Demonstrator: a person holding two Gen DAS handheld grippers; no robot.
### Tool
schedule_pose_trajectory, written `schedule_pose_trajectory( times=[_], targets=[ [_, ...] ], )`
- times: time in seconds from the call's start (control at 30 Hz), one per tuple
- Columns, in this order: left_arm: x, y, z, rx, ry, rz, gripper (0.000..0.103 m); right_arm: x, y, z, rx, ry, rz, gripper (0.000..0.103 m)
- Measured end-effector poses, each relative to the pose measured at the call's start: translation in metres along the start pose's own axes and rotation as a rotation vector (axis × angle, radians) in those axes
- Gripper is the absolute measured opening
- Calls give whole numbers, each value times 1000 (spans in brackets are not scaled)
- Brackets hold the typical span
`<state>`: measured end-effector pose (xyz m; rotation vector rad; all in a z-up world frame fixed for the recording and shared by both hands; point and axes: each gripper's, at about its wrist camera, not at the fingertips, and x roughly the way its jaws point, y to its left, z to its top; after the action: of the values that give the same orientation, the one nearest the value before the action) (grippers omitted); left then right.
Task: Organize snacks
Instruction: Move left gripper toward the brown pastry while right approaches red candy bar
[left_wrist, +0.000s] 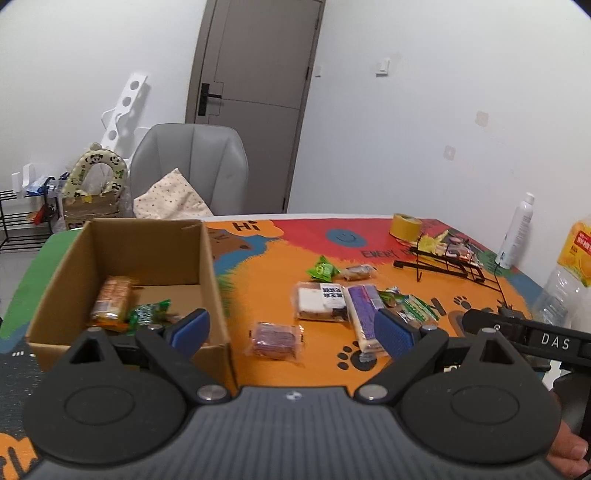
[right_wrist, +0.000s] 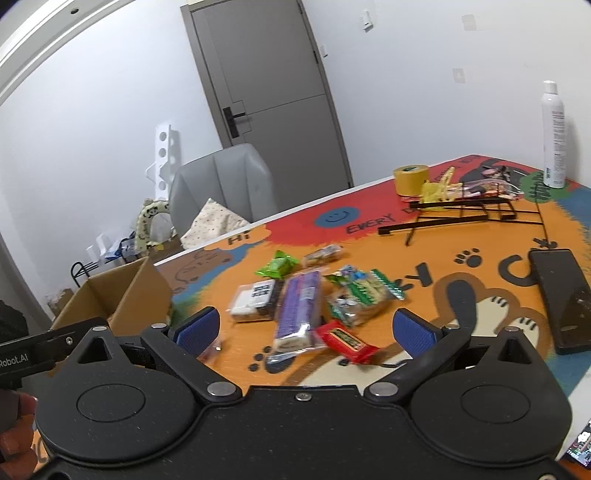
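Both grippers, left (left_wrist: 291, 332) and right (right_wrist: 308, 328), are wide open and hold nothing. Wrapped snacks (right_wrist: 295, 314) lie beside the brown cardboard box (left_wrist: 207, 258).

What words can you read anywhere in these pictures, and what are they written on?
"Hi": on the table mat.
"EVERY": on the mat's red part; the rest is hidden.
"DAS": on the right hand-held gripper.
"Robot.AI": on the left hand-held gripper, its start cut off.
Snack packets, the orange bottle label and the white spray can: print too small or blurred to read.
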<state>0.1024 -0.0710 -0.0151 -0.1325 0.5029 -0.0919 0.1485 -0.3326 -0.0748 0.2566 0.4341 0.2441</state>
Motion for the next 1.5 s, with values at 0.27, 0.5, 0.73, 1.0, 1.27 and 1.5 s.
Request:
schedule_pose_trajectory(
  times=[0.27,0.5,0.73,1.0,1.27,1.5],
  targets=[
    [24,-16,-4,17,40,3,95,14,-21,-8,15,49,45,77],
    [45,-18,-6,10,78,26,95,27,-28,-14,11,79,55,76],
    [65,-28,-10,37,107,22,95,51,-34,-20,15,134,56,62],
    [84,-41,-11,73,105,40,95,70,-45,-18,43,162,57,53],
    [104,-53,-12,97,113,39,93,84,-47,-12,38,174,67,52],
    [124,-46,-15,66,145,75,93,87,-51,-5,25,153,55,50]
  ],
)
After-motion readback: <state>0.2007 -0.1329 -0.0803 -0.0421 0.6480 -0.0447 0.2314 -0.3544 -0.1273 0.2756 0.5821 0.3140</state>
